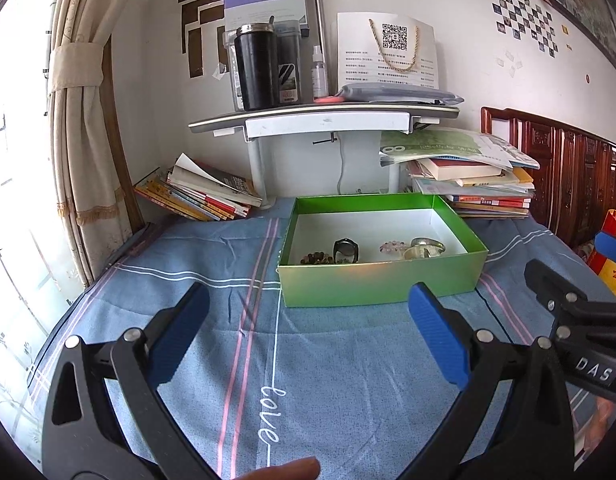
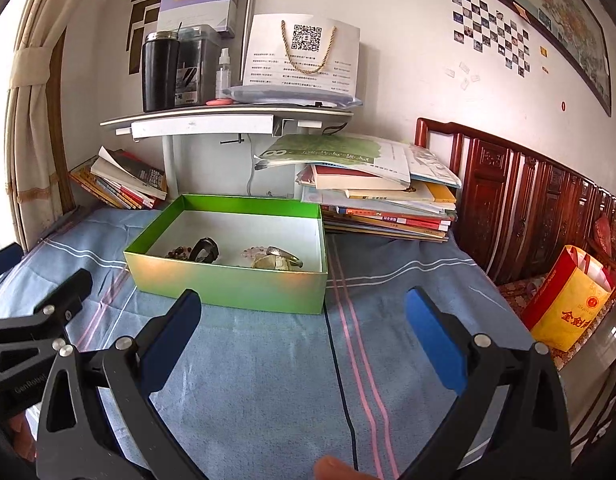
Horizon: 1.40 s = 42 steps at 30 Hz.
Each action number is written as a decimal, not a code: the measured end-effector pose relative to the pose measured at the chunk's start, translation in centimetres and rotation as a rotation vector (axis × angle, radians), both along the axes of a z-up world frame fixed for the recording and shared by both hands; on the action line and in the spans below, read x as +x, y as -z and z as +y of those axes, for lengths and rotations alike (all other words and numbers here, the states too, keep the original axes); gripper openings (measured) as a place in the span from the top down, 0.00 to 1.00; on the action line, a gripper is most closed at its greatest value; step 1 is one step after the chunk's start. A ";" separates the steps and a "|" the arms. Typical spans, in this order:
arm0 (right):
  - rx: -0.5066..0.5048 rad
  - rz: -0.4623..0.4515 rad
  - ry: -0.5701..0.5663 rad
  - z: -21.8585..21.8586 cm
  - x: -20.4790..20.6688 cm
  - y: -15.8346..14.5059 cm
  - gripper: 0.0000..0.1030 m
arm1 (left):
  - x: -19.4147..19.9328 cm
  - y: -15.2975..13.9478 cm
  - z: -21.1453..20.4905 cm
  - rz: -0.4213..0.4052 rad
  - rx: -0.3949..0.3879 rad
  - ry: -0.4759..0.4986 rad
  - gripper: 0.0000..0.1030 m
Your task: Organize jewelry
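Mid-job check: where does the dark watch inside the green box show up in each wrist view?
Left wrist: the dark watch sits just right of picture centre, left-centre in the green box, near its front wall.
Right wrist: the watch lies left of picture centre, again behind the box's front wall.
Shared landmark: the brown bead bracelet immediately left of the watch.

Before you: box point(image 1: 382, 284) on bedspread point(image 1: 308, 360) | in box: beads point(image 1: 316, 258) left, watch point(image 1: 346, 250) middle, bangles point(image 1: 426, 247) right | behind: book stacks point(image 1: 472, 184)
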State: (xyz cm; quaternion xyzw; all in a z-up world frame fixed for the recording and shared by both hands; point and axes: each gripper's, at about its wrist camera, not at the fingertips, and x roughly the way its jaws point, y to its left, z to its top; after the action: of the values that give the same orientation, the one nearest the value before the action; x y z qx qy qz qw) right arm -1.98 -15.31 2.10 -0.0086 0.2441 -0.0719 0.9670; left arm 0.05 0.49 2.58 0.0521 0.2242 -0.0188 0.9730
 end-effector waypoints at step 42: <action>-0.004 -0.008 0.011 0.1 -0.1 0.1 0.03 | 0.1 0.1 0.1 0.003 0.015 0.008 0.04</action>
State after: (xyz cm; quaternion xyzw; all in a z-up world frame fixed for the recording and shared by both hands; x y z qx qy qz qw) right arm -2.10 -15.21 1.96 -0.0092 0.2404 -0.0776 0.9675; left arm 0.19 0.60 2.50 0.0604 0.2253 -0.0211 0.9722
